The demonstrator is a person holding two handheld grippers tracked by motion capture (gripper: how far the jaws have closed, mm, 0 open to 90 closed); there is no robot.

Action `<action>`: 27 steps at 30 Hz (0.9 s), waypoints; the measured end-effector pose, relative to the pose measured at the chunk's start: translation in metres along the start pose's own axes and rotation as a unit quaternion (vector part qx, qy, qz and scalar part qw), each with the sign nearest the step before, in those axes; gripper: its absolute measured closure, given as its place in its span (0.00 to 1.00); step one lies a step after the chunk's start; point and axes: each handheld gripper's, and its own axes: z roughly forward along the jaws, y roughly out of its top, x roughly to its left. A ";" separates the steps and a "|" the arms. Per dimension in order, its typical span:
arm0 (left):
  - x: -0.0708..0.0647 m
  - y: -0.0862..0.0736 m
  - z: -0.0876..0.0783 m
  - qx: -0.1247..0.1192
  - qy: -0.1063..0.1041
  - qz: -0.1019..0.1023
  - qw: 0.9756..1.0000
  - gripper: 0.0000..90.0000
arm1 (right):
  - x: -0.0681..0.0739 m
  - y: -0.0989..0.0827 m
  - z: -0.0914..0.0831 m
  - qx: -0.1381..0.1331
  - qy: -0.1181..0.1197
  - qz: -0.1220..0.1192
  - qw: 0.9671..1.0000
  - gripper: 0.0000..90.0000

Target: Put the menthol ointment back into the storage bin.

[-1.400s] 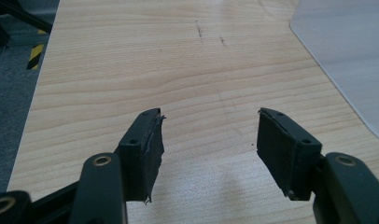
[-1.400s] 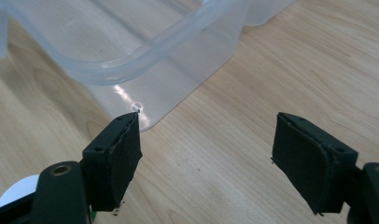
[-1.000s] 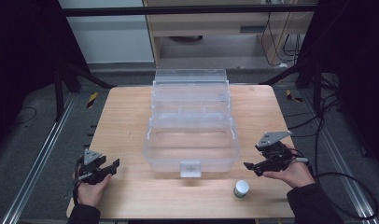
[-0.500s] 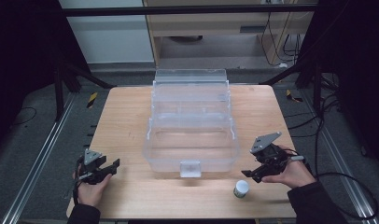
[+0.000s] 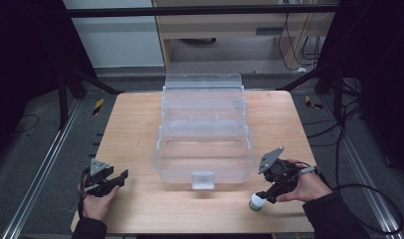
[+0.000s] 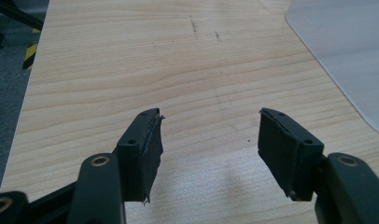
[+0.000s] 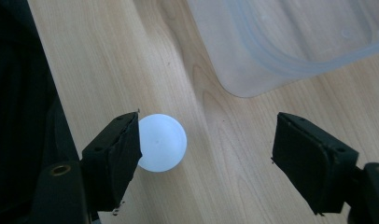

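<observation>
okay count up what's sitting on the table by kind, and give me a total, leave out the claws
Clear plastic boxes: 1
Small bottles with a white cap: 1
Total: 2

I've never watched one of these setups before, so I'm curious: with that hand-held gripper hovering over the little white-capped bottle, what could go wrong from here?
Two risks stand out.

1. The right hand-held gripper is open, but the small white-capped bottle sits against one jaw, not centred. Closing may nudge or tip it rather than grip it.

2. The bottle stands near the table's front edge, so a knock might roll it off.
</observation>
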 end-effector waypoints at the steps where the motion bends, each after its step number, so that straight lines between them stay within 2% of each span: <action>1: 0.000 0.000 0.000 0.000 0.000 0.000 1.000 0.44 | 0.001 0.000 0.001 0.004 0.003 -0.001 1.000 0.26; 8: 0.000 0.000 0.000 0.002 -0.001 0.002 1.000 0.44 | 0.006 0.003 0.010 0.032 0.019 -0.016 0.999 0.30; 17: 0.000 0.000 0.000 0.003 -0.001 0.003 1.000 0.44 | 0.011 0.003 0.017 0.058 0.028 -0.050 0.997 0.38; 27: 0.000 0.000 0.000 0.004 0.000 0.005 1.000 0.44 | 0.015 0.004 0.026 0.083 0.036 -0.089 0.992 0.44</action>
